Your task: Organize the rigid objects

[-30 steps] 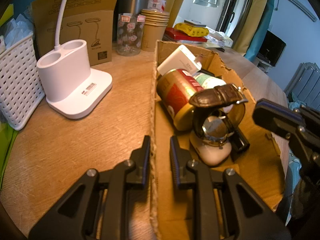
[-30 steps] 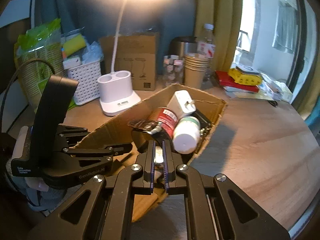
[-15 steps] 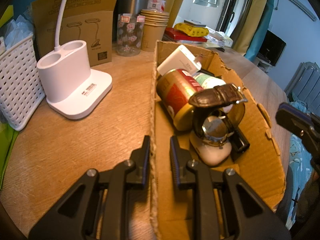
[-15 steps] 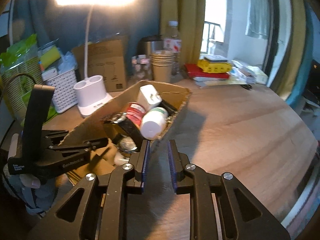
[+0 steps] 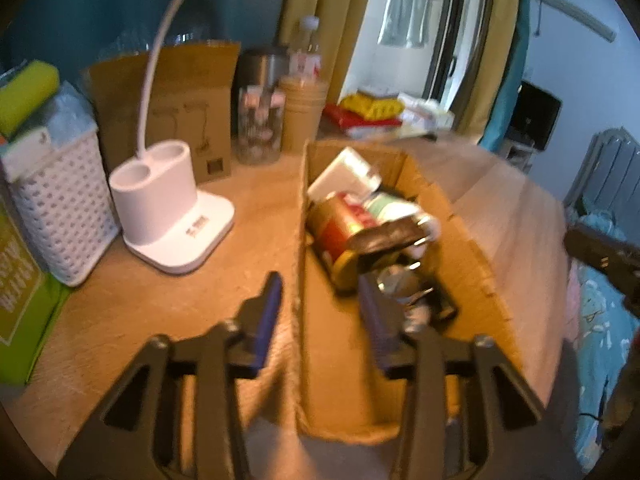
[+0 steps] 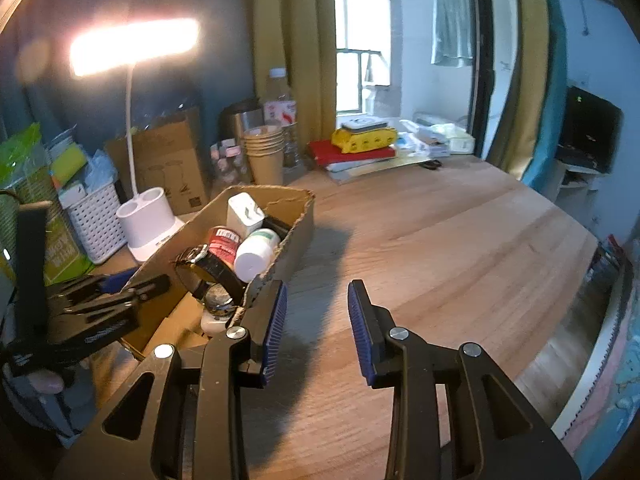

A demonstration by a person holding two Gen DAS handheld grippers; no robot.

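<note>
Both claws are opening and empty: left claw straddles the cardboard box wall, right claw over bare surface; contents look packed.

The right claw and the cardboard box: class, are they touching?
Apart. The right wrist view shows the right claw, jaws opening with nothing between them, over bare table; wood shows between its left finger and the cardboard box.
</note>
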